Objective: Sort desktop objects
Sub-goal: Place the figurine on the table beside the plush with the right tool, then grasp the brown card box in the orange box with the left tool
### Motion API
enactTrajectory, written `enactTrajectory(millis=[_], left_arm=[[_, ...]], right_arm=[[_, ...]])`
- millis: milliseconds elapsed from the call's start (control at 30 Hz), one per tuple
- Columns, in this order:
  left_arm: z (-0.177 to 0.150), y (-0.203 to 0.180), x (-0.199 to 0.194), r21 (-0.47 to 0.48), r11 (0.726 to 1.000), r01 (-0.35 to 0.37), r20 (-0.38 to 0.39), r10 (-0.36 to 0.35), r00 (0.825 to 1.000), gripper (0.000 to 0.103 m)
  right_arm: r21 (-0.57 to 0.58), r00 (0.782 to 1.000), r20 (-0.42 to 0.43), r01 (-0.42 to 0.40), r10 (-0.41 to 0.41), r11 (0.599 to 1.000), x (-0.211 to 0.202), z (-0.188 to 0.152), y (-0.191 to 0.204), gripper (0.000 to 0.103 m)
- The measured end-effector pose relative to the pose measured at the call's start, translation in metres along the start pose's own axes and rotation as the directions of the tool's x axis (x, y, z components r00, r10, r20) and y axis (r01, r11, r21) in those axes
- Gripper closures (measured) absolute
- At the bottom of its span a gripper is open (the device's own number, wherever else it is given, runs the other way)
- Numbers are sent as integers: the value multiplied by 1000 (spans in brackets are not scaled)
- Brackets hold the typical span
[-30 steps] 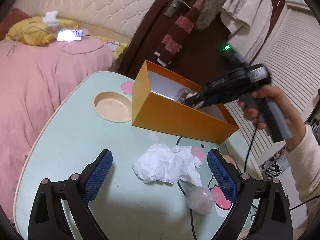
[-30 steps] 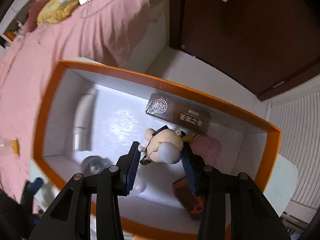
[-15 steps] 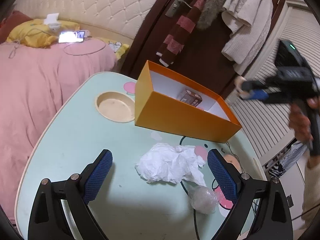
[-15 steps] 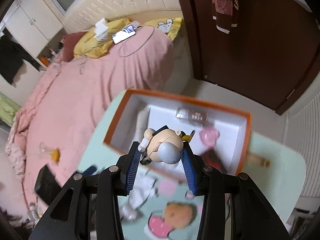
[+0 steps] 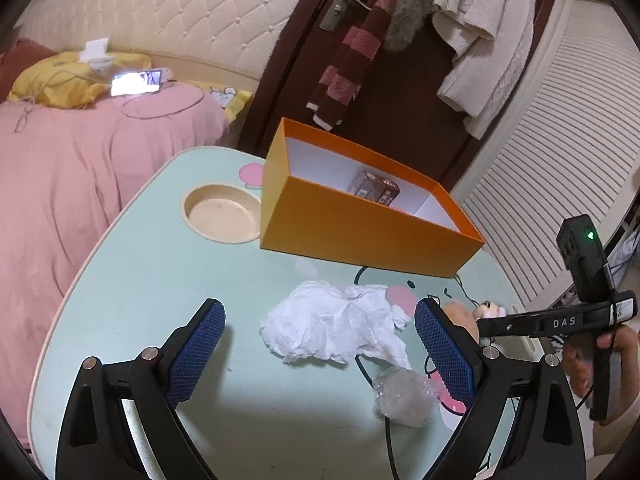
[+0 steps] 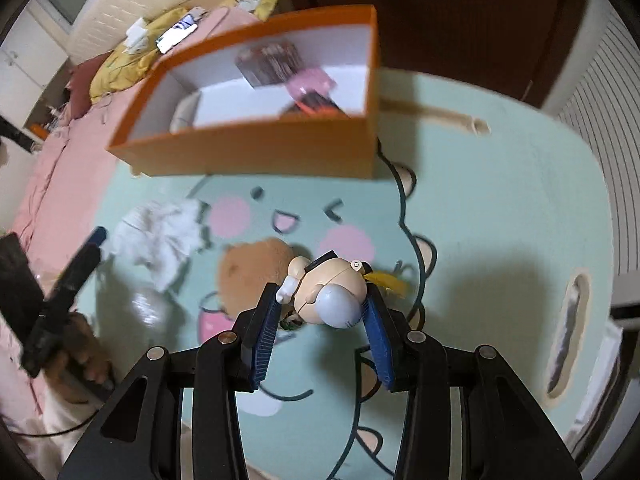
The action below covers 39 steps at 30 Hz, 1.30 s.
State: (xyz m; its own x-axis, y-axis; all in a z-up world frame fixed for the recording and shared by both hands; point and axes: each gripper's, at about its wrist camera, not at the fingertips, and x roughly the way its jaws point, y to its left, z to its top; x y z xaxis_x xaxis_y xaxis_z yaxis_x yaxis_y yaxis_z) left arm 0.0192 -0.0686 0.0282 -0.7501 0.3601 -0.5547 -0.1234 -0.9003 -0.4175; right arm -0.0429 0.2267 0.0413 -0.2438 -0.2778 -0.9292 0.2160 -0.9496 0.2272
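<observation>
Mint-green cartoon-print table [image 5: 132, 288]: round recessed cup holder [image 5: 222, 214] toward far left edge; orange open box [image 5: 360, 228] at far edge, brown carton [image 5: 374, 188] inside. Crumpled white tissue [image 5: 332, 326] mid-table between the left gripper [image 5: 320, 340] pads, jaws wide apart. Clear plastic wad [image 5: 404, 398] near right edge.

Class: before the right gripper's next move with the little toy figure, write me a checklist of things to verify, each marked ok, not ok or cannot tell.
1. Toy figure clamped between the right gripper pads: ok.
2. Figure inside the orange box: not ok; it is above the table.
3. Box has free floor space: ok.
4. Left gripper open and holding nothing: ok.
5. Crumpled tissue sorted: not ok, it lies on the table.
6. Where the figure belongs: cannot tell.
</observation>
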Motion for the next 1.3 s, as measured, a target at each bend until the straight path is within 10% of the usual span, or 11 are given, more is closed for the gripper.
enactTrajectory(millis=[300, 500, 700, 867, 1167, 1300], left_arm=[[32, -15, -2, 52, 998, 36, -12, -35, 999, 8], [84, -61, 7, 198, 979, 54, 10, -57, 998, 8], [131, -108, 73, 297, 954, 51, -125, -14, 992, 12], [137, -100, 152, 73, 991, -115, -315, 132, 940, 12], [141, -116, 204, 156, 958, -242, -364, 284, 887, 12], [139, -117, 225, 187, 953, -239, -434, 298, 850, 44]], right_arm=[[-7, 985, 154, -76, 76, 997, -9, -11, -1, 37], [13, 930, 334, -167, 153, 986, -30, -20, -12, 36], [15, 891, 390, -257, 231, 966, -18, -28, -12, 36], [8, 883, 385, -294, 268, 956, -10, -33, -12, 36], [15, 861, 376, -375, 342, 927, -5, -38, -19, 36], [7, 858, 373, -384, 354, 923, -4, -38, -17, 36]])
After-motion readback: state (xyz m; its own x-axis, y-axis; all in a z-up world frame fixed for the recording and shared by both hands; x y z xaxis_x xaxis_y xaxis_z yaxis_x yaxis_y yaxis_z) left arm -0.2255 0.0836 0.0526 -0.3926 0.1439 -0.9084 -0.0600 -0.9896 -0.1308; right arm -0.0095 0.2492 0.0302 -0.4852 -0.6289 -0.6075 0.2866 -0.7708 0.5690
